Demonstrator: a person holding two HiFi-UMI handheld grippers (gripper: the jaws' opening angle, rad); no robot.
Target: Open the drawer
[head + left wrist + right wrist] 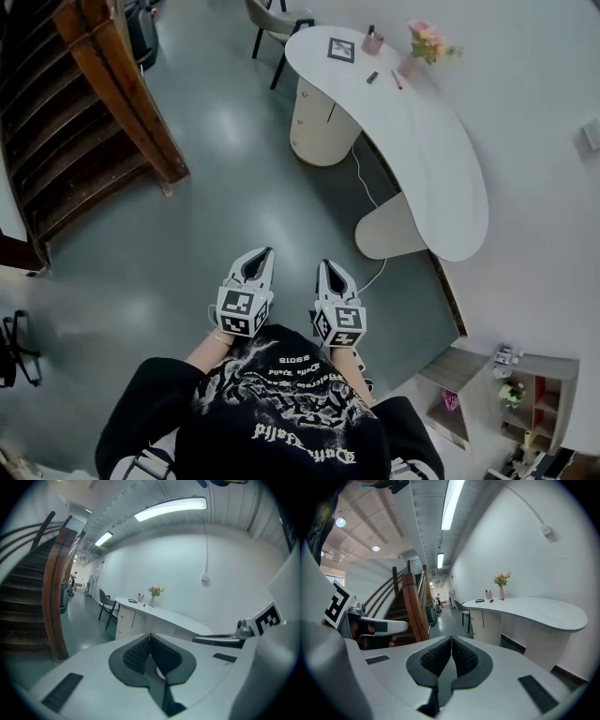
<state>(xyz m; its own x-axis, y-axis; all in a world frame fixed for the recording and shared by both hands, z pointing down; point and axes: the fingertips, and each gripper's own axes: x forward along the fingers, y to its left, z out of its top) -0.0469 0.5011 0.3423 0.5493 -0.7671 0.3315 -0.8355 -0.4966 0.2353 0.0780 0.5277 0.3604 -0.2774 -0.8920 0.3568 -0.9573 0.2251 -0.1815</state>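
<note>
Head view: grey floor (187,187) fills most of frame. Wooden staircase (84,122) upper left. Long white curved counter (422,141) along the right wall. Rounded cabinet (314,117) under the counter's far end holds the drawer (302,101); its fronts look shut, and it is well apart from both grippers. Chair (277,23) just beyond that end. Person in a dark printed shirt (281,403) at bottom centre, both grippers held out in front, side by side over bare floor. Left gripper (261,253): jaws closed together, nothing between them. Right gripper (325,265): same, closed and empty. White cable (361,178) runs down under the counter. On the countertop's far end: square marker card (341,50), pink cup (373,40), flower vase (422,42). Both gripper views show the counter ahead.
</note>
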